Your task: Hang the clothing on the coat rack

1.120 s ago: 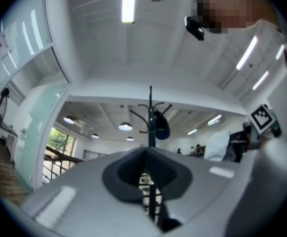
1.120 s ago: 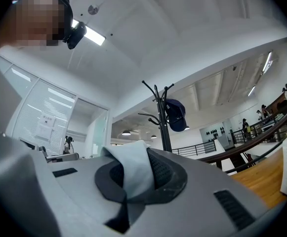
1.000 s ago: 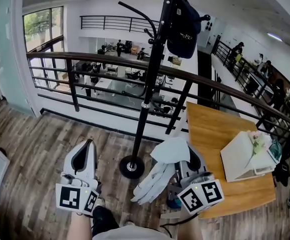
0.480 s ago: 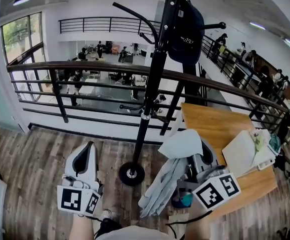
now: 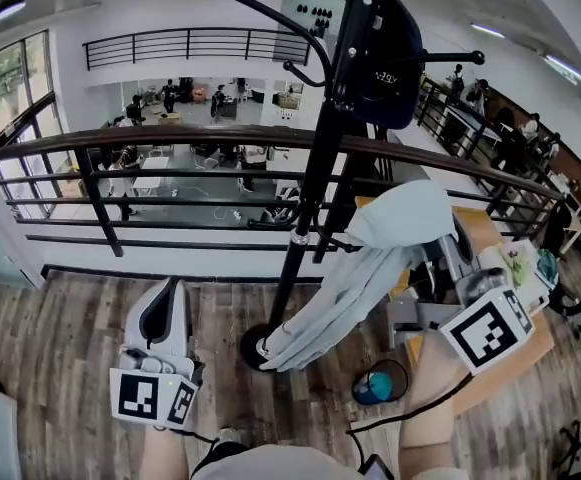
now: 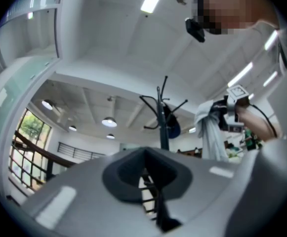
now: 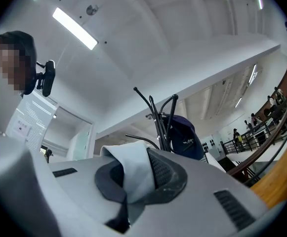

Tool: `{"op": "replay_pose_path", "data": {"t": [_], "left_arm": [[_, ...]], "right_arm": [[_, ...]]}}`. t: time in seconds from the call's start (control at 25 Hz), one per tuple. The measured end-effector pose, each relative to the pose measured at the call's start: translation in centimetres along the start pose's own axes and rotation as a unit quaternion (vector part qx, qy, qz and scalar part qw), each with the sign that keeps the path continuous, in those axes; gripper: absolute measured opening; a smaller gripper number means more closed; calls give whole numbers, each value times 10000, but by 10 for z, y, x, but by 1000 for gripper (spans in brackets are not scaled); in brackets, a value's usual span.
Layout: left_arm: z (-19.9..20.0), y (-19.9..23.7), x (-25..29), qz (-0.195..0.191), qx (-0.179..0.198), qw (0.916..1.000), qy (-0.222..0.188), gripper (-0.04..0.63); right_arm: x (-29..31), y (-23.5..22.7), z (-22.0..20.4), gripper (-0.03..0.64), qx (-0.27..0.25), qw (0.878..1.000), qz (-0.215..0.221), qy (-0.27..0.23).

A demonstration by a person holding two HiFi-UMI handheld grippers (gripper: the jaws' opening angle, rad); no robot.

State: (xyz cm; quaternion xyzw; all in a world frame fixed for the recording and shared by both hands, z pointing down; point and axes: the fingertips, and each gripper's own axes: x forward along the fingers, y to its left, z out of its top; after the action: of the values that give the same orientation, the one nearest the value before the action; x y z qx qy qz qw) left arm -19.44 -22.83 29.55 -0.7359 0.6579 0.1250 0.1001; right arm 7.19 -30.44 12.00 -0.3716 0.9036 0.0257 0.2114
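Observation:
The black coat rack stands in front of me on a round base, with a dark navy cap hung near its top. My right gripper is raised just right of the pole and shut on a pale grey garment. The garment drapes down and left toward the base. In the right gripper view the cloth is pinched between the jaws, with the rack and cap beyond. My left gripper is low at the left, shut and empty, and points up toward the rack.
A black metal railing runs behind the rack, with a drop to a lower floor beyond it. A wooden table at the right carries a white box. A teal object lies on the plank floor near the table.
My right gripper has lifted the garment up and toward the rack's pole, so the cloth now hangs long below it. My left gripper has barely moved.

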Motion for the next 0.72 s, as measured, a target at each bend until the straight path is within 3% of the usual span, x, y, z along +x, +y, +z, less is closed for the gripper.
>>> {"op": "replay_pose_path", "data": {"t": [0.32,0.72], "left_arm": [[-4,29,25,-301,-135,9995,-28,9],[-18,47,37,-640,-298,9975,-43,9]], "right_arm": [[61,-11,28,12,271,9993,-212,-137],[97,3,66,12,-239,9983,-458,-267]]}}
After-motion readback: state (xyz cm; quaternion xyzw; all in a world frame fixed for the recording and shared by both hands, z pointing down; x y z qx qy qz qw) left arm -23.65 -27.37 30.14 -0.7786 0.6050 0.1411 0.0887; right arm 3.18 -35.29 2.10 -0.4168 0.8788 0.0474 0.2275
